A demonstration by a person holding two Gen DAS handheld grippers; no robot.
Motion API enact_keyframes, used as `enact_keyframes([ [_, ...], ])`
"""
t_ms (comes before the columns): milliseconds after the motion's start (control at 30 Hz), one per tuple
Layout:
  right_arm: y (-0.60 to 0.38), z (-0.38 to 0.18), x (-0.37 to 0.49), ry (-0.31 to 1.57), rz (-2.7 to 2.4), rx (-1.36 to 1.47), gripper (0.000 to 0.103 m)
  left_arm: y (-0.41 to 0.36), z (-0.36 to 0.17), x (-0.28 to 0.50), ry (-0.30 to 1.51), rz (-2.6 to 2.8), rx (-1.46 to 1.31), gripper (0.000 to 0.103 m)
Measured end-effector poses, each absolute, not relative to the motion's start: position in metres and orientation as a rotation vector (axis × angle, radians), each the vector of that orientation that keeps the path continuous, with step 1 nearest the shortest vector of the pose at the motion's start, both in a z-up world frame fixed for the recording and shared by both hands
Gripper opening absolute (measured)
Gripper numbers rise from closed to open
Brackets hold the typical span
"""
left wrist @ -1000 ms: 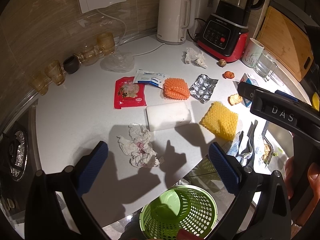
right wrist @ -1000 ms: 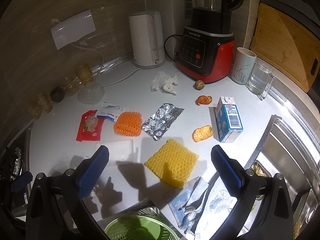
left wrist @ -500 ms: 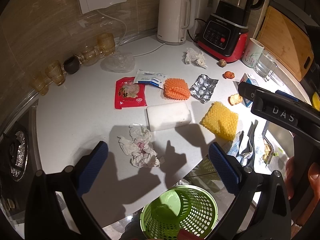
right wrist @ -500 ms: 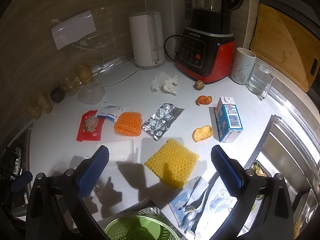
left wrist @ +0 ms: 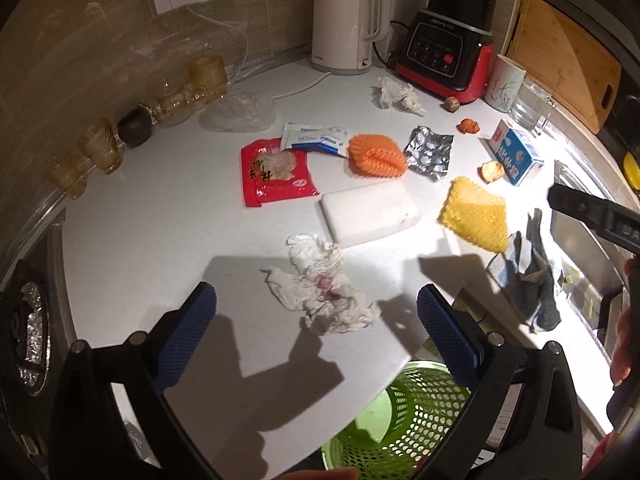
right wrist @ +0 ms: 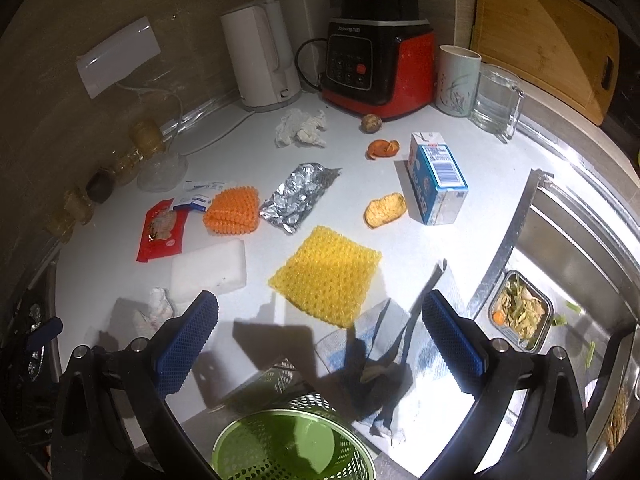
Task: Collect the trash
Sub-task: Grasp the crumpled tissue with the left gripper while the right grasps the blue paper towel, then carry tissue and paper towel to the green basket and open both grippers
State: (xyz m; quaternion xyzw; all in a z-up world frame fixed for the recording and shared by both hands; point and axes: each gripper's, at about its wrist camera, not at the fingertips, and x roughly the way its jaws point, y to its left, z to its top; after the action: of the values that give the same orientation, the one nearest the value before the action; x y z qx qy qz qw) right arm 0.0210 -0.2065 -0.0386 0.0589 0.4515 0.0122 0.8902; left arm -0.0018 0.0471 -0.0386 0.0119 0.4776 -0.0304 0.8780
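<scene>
Trash lies scattered on the white counter (left wrist: 152, 240). A crumpled stained tissue (left wrist: 320, 292) sits just ahead of my left gripper (left wrist: 316, 336), which is open and empty above it. Beyond lie a white foam block (left wrist: 370, 212), a red packet (left wrist: 274, 170), an orange foam net (left wrist: 376, 154), a foil blister (left wrist: 430, 152) and a yellow foam net (left wrist: 476, 216). My right gripper (right wrist: 320, 340) is open and empty, hovering near the yellow foam net (right wrist: 326, 276). A green mesh bin (right wrist: 292, 446) stands below the counter edge; the left wrist view shows the bin (left wrist: 400, 424) too.
A milk carton (right wrist: 436, 176), peel pieces (right wrist: 384, 210), a second tissue (right wrist: 300, 128), a kettle (right wrist: 262, 54), a blender (right wrist: 376, 56), a mug (right wrist: 458, 80) and a glass jug (right wrist: 496, 98) stand at the back. A cloth (right wrist: 384, 364) lies by the sink (right wrist: 580, 240). Small glasses (left wrist: 100, 148) line the left wall.
My left gripper has moved forward and down toward the crumpled tissue. My right gripper has shifted forward and right over the counter, closer to the yellow net and sink.
</scene>
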Motion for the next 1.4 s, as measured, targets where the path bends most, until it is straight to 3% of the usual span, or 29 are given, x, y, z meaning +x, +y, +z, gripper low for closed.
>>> enact_keyframes([
  [467, -0.213, -0.074, -0.027, 0.954, -0.132, 0.117, 0.101, 0.045, -0.125, 0.038, 1.083, -0.075, 0.087, 0.096],
  [600, -0.227, -0.084, -0.035, 0.971, -0.204, 0.146, 0.101, 0.043, -0.132, 0.043, 1.092, -0.077, 0.097, 0.075],
  [633, -0.23, -0.087, -0.036, 0.975, -0.219, 0.161, 0.101, 0.043, -0.133, 0.043, 1.094, -0.081, 0.094, 0.063],
  [667, -0.235, -0.09, -0.036, 0.978, -0.232, 0.176, 0.101, 0.043, -0.133, 0.042, 1.089, -0.087, 0.089, 0.06],
  [733, -0.242, -0.097, -0.036, 0.987, -0.269, 0.193, 0.101, 0.043, -0.132, 0.04, 1.078, -0.089, 0.093, 0.034],
  [800, -0.249, -0.103, -0.033, 0.996, -0.298, 0.202, 0.101, 0.042, -0.131, 0.04, 1.077, -0.096, 0.109, 0.021],
  [1000, -0.255, -0.133, -0.008, 1.06, -0.336, 0.181, 0.1, 0.05, -0.127, 0.033, 1.068, -0.146, 0.096, 0.015],
  [1033, -0.253, -0.137, -0.005, 1.064, -0.331, 0.179, 0.098, 0.051, -0.125, 0.031, 1.065, -0.159, 0.091, 0.015],
  [1100, -0.251, -0.144, -0.002, 1.074, -0.33, 0.177, 0.077, 0.055, -0.118, 0.025, 1.056, -0.192, 0.081, 0.015],
  [1133, -0.25, -0.145, -0.003, 1.075, -0.325, 0.191, 0.071, 0.057, -0.115, 0.022, 1.052, -0.209, 0.078, 0.015],
  [1267, -0.249, -0.147, -0.009, 1.068, -0.32, 0.226, 0.024, 0.059, -0.098, 0.008, 1.023, -0.295, 0.084, 0.015],
  [1400, -0.25, -0.143, -0.023, 1.053, -0.299, 0.302, 0.014, 0.057, -0.084, -0.008, 1.003, -0.393, 0.098, 0.015],
])
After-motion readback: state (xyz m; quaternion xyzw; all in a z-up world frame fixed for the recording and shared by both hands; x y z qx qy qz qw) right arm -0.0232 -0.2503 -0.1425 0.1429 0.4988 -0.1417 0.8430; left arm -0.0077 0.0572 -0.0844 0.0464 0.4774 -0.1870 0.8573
